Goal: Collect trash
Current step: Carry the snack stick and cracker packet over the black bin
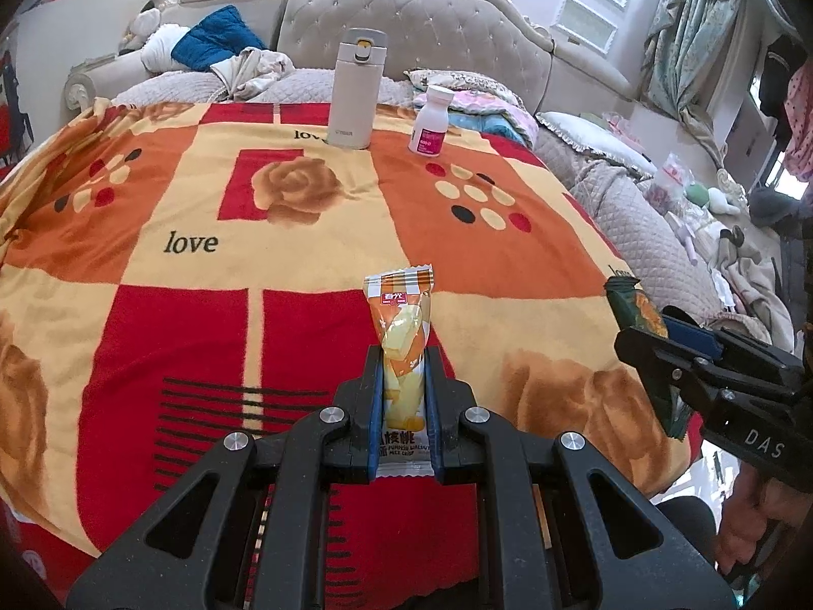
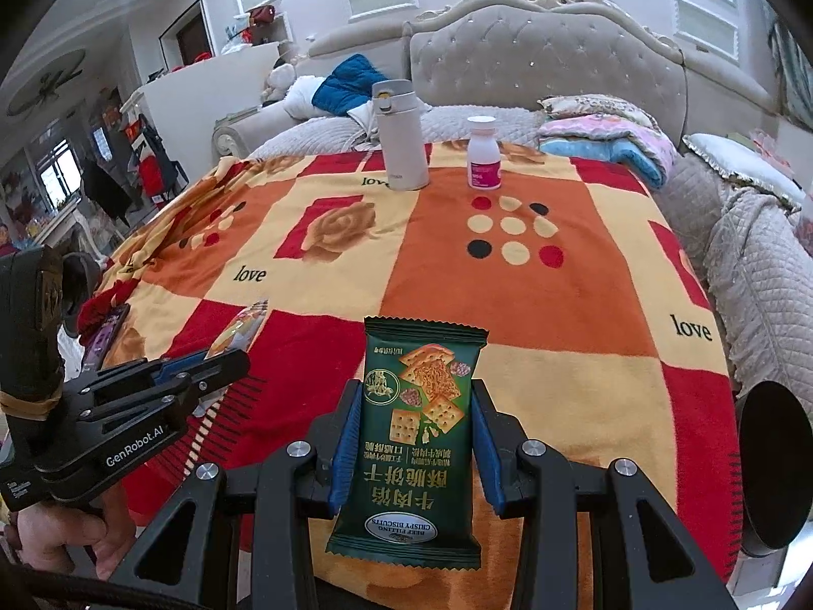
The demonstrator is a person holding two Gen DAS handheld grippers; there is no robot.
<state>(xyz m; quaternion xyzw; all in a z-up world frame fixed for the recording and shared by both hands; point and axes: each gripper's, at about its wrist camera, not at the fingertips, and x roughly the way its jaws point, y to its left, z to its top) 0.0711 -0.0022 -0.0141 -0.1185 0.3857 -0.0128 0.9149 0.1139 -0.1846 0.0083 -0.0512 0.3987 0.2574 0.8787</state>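
My left gripper (image 1: 402, 356) is shut on an orange and yellow snack packet (image 1: 403, 335) and holds it upright above the patterned blanket (image 1: 203, 193). My right gripper (image 2: 417, 391) is shut on a green biscuit packet (image 2: 419, 422), also held above the blanket. The right gripper with its green packet (image 1: 637, 312) shows at the right edge of the left wrist view. The left gripper (image 2: 223, 356) with its orange packet (image 2: 239, 328) shows at the left of the right wrist view.
A beige thermos flask (image 1: 354, 89) and a white pill bottle with a pink label (image 1: 431, 122) stand at the blanket's far edge. Behind are a tufted headboard (image 1: 416, 20), pillows and folded quilts (image 2: 604, 140). A round black object (image 2: 772, 462) sits at the right.
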